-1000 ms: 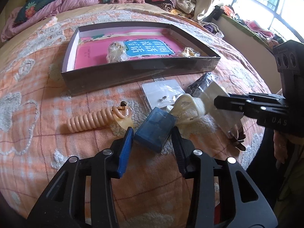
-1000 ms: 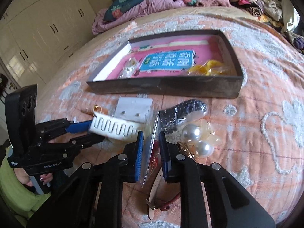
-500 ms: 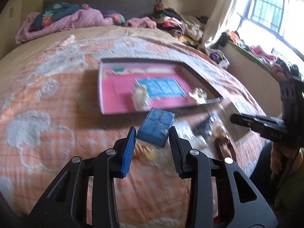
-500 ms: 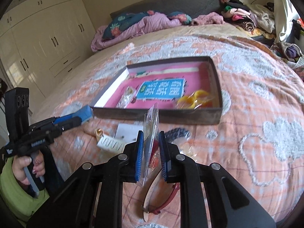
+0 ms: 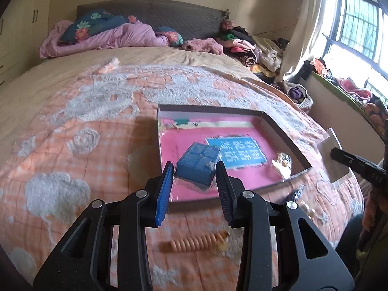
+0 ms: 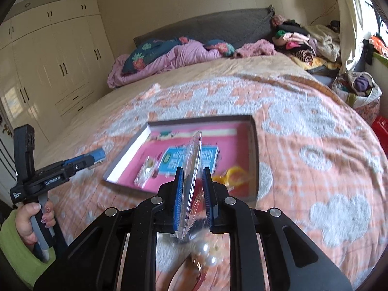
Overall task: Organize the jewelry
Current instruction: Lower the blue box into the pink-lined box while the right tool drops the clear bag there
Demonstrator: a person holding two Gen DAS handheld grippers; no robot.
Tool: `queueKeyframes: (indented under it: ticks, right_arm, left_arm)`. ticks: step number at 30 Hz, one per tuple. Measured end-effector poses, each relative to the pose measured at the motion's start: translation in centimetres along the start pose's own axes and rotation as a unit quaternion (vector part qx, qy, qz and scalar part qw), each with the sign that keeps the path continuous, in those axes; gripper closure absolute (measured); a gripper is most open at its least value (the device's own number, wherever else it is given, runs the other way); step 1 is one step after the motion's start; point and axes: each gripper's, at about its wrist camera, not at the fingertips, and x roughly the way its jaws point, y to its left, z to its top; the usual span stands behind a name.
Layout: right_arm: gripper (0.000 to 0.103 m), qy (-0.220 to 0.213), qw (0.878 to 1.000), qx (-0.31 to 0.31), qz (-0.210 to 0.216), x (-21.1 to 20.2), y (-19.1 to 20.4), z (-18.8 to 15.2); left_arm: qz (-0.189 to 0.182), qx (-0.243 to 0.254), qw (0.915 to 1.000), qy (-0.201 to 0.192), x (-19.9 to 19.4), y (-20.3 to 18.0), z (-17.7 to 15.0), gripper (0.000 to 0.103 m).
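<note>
The open box (image 5: 286,135) lies on the bed (image 5: 72,131), with small packets inside it. The left gripper (image 5: 195,178) holds a small case (image 5: 197,163) above the box's near edge; the right gripper (image 6: 191,192), to its right, holds a flat clear packet (image 6: 192,169) upright. A coiled hair tie (image 5: 194,242) lies on the bed before the box. Pearl pieces (image 6: 206,254) lie under the right gripper. Crumpled bedding (image 6: 169,60) lies behind, by the headboard.

Grippers: two, the left gripper (image 5: 194,169) and the right gripper (image 6: 192,181)
Shallow box (image 5: 278,131): one
Small blue box (image 5: 197,163): one
Clear plastic packet (image 6: 192,167): one
Orange spiral hair tie (image 5: 194,242): one
Pearl beads (image 6: 206,254): two
Yellow item in the box (image 6: 234,173): one
Small clear bag in the box (image 6: 145,173): one
</note>
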Motion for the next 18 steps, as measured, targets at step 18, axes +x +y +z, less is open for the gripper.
queueKeyframes:
  ticks: [18]
  right_arm:
    - [0.088,0.013,0.999,-0.001,-0.042,5.0,-2.4,2.1]
  left_arm:
    - [0.018,-0.009,0.9994,0.028,5.3,0.6,1.4,0.076]
